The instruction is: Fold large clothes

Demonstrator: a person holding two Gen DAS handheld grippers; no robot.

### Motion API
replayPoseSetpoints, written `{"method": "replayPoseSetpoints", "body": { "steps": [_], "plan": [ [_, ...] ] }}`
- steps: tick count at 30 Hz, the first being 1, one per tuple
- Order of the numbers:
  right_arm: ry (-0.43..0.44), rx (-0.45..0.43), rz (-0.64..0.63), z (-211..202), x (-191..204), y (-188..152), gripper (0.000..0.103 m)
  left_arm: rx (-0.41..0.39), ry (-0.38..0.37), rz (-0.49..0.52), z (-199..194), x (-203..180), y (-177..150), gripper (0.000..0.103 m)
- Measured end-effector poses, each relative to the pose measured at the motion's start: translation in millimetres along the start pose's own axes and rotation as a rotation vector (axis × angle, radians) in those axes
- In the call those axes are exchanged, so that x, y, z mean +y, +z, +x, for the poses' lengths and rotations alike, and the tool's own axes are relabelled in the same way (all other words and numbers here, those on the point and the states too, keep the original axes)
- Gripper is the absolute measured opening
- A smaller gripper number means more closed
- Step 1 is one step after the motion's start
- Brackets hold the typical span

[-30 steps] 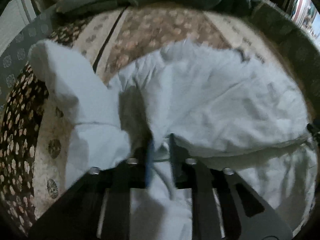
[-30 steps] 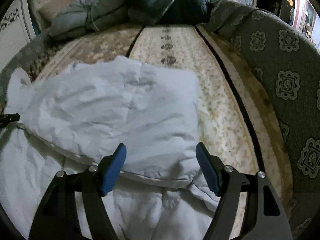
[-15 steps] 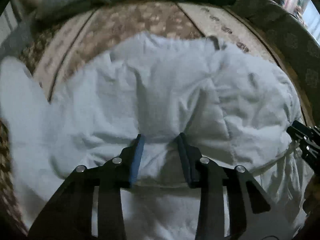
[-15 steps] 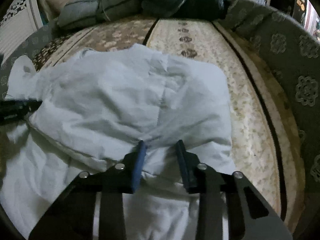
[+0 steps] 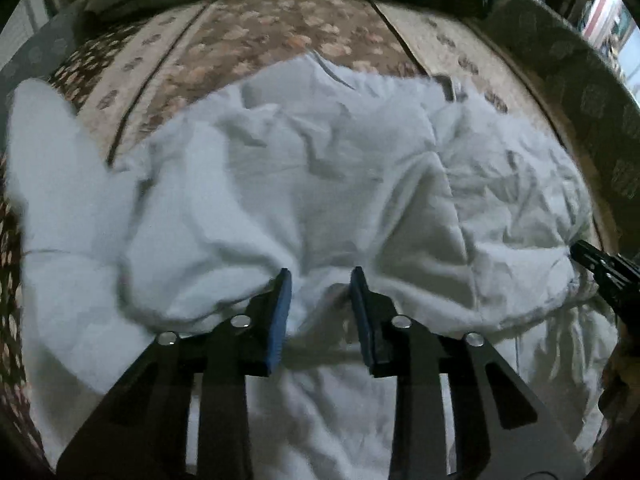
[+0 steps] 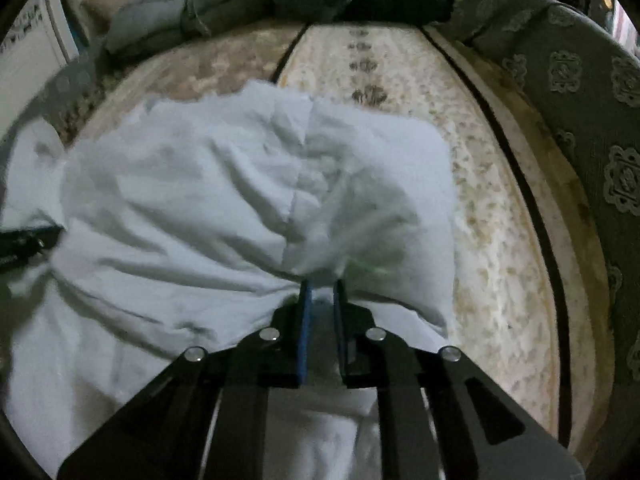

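On the patterned mattress (image 6: 500, 240), right hand-held gripper (image 6: 320, 286) pinches white garment (image 6: 240, 200); left hand-held gripper (image 5: 320, 276) straddles it, half-open.

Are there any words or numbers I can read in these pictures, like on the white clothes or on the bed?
No readable text in either view.
White garment: a small dark tag at its far edge, too small and blurred to read.
Bed cover: only flower and medallion patterns, no letters.
Far right edge of the left wrist view: bright coloured shapes, too blurred to read.
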State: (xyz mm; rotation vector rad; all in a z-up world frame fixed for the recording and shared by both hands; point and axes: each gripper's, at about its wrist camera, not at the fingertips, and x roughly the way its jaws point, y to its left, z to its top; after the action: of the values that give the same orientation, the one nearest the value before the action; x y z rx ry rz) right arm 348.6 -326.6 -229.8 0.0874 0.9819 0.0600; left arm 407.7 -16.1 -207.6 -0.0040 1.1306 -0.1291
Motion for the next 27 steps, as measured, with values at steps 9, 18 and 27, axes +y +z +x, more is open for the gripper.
{"method": "replayPoseSetpoints", "body": {
  "steps": [9,18,27],
  "plan": [
    [0.020,-0.055,-0.070,1,37,46,0.012,-0.041,0.054,0.034,-11,17,38,0.051],
    [-0.009,0.025,-0.132,27,49,38,0.013,-0.033,0.072,0.018,-4,35,46,0.051],
    [-0.006,-0.069,-0.141,-10,55,38,0.056,-0.187,0.302,-0.134,-83,129,70,0.089]
  ]
}}
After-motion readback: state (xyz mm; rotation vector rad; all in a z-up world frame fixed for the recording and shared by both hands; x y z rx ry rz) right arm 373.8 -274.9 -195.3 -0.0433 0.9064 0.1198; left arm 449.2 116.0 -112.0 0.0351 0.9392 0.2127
